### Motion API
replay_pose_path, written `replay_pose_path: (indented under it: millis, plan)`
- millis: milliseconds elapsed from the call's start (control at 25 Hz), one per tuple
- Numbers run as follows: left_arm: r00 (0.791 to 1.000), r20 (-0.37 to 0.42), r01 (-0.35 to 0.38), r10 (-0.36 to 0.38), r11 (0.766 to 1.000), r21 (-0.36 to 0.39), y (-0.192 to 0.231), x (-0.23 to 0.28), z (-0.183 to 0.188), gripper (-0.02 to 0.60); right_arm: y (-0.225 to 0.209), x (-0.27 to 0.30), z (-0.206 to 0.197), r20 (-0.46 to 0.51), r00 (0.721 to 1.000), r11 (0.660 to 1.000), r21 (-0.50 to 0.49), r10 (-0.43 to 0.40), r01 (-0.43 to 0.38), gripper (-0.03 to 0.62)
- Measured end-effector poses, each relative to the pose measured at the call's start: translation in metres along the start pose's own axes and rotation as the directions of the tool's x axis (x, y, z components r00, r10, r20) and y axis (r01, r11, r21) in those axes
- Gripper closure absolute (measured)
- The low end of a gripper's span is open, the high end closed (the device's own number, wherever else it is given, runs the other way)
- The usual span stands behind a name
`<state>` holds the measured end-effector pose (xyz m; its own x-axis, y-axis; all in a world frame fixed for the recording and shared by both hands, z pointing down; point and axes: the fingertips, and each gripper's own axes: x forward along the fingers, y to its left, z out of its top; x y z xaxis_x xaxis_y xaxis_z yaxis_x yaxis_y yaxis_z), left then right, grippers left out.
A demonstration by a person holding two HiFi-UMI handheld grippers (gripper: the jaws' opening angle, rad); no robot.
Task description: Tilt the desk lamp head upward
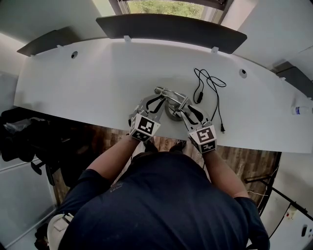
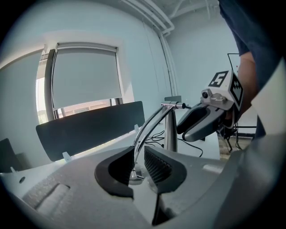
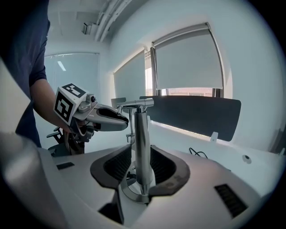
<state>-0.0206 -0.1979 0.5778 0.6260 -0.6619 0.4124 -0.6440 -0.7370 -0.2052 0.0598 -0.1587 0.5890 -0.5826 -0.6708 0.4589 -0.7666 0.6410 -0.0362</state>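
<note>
- Daylight from window at far side; white desk bright, even, no hard shadows.
- Floor beneath the desk edge dim.
- Both gripper views: heavy fisheye, black corners, straight lines bowed.
- Strip under roller blind slightly blown out.
- Soft highlights on polished lamp post; nearest foreground soft.

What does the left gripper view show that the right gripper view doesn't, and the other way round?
Only the left gripper view: the lamp's thin curved arm running between the left gripper's jaws, with the right gripper off to the side. Only the right gripper view: the lamp's round base, and the right jaws standing either side of the upright post, with the left gripper reaching in near the top. Both: the post, the white desk, the dark divider panel, the window blind and a black cable.
</note>
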Motion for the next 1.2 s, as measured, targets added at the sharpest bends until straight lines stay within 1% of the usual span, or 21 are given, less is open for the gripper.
replay_pose_path:
  millis: [40, 160, 280, 440, 600, 680, 840, 920, 1080, 1200]
  plan:
    - [1.000, -0.003, -0.001, 0.001, 1.000, 0.011, 0.000, 0.002, 0.000, 0.522, 0.000, 0.002, -0.001, -0.005, 1.000, 1.000, -0.004, -0.001, 0.001, 0.456]
    - [1.000, -0.005, -0.004, 0.004, 0.998, 0.055, 0.001, 0.009, -0.001, 0.508, -0.001, 0.008, -0.006, -0.013, 1.000, 1.000, -0.016, -0.011, 0.011, 0.443]
    - [1.000, -0.015, -0.001, 0.002, 0.995, 0.100, 0.000, 0.015, -0.003, 0.506, -0.003, 0.014, -0.006, -0.023, 0.999, 0.999, -0.029, -0.022, 0.021, 0.436]
    - [1.000, -0.016, -0.002, 0.005, 0.983, 0.182, -0.002, 0.024, -0.001, 0.508, -0.004, 0.021, -0.005, -0.037, 0.998, 0.997, -0.064, -0.042, 0.039, 0.436]
    - [1.000, -0.019, -0.015, 0.019, 0.977, 0.213, 0.002, 0.029, -0.001, 0.509, -0.003, 0.029, -0.003, -0.026, 0.999, 0.997, -0.069, -0.047, 0.045, 0.436]
    - [1.000, -0.017, -0.016, 0.021, 0.972, 0.234, 0.002, 0.030, 0.000, 0.532, -0.003, 0.033, 0.000, -0.018, 0.999, 0.996, -0.069, -0.051, 0.050, 0.437]
    - [1.000, -0.014, -0.022, 0.027, 0.965, 0.262, 0.002, 0.031, -0.001, 0.540, -0.003, 0.040, 0.003, -0.012, 0.998, 0.996, -0.073, -0.056, 0.055, 0.444]
    - [1.000, -0.021, -0.011, 0.018, 0.960, 0.281, 0.001, 0.032, -0.001, 0.543, -0.003, 0.040, 0.002, -0.007, 0.999, 0.996, -0.066, -0.053, 0.053, 0.445]
    - [0.998, -0.059, 0.025, -0.006, 0.942, 0.334, 0.000, 0.032, -0.002, 0.545, -0.003, 0.040, 0.002, -0.017, 0.999, 0.997, -0.056, -0.044, 0.043, 0.447]
    - [0.997, -0.083, 0.035, -0.007, 0.939, 0.343, -0.001, 0.031, -0.002, 0.545, -0.004, 0.038, 0.002, -0.035, 0.998, 0.997, -0.055, -0.053, 0.051, 0.448]
